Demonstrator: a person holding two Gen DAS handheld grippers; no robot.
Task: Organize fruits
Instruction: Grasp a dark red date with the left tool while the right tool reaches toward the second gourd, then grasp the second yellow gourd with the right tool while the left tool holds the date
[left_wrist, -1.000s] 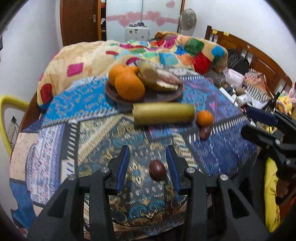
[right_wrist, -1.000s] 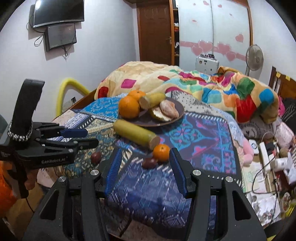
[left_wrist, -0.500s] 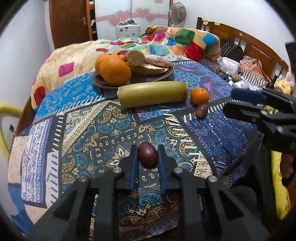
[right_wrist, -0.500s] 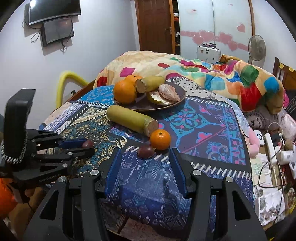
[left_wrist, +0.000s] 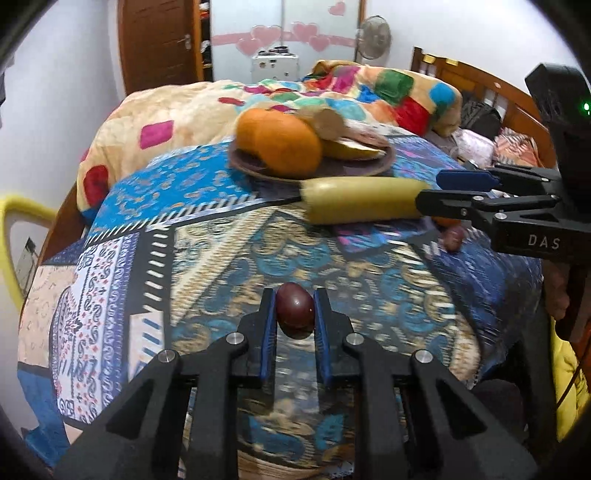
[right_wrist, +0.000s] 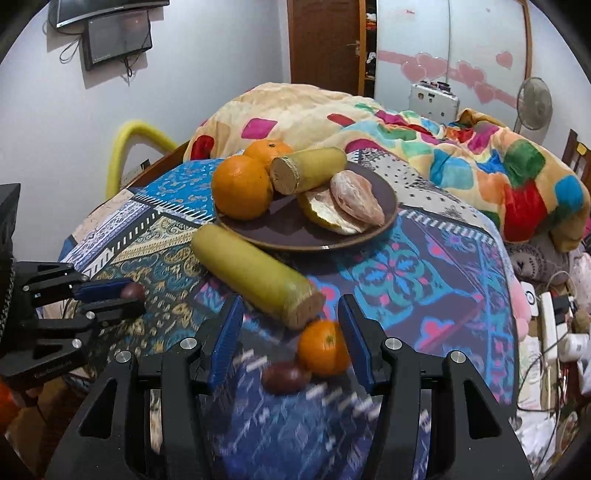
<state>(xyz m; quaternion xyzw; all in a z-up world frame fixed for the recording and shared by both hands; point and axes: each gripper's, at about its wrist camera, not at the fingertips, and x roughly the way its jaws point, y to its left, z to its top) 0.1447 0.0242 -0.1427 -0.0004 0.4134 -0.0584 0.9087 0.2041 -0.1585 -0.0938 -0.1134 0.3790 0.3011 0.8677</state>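
A patterned cloth (right_wrist: 424, 266) covers the bed, with a bright patchwork blanket (right_wrist: 480, 162) heaped behind it; on the cloth sits a brown plate (right_wrist: 295, 236), which carries two large oranges (right_wrist: 242, 188), a short yellow-green stalk with a cut end (right_wrist: 306, 171), and a peeled fruit (right_wrist: 354, 201) resting on its peel; a long yellow-green stalk (right_wrist: 255, 275) lies on the cloth just in front of the plate, its cut end pointing toward the right gripper (right_wrist: 291, 334); that gripper's jaws stand wide apart and hold nothing, with a small orange (right_wrist: 323, 347) on the cloth between them, close to the right-hand one; a small dark purple fruit (right_wrist: 286, 376) lies touching or just beside the small orange, nearer the camera; the left gripper (left_wrist: 294, 314) has its jaws drawn in tight on a second dark purple fruit (left_wrist: 295, 308), gripped from both sides near the cloth's near edge; whether it rests on the cloth I cannot tell.
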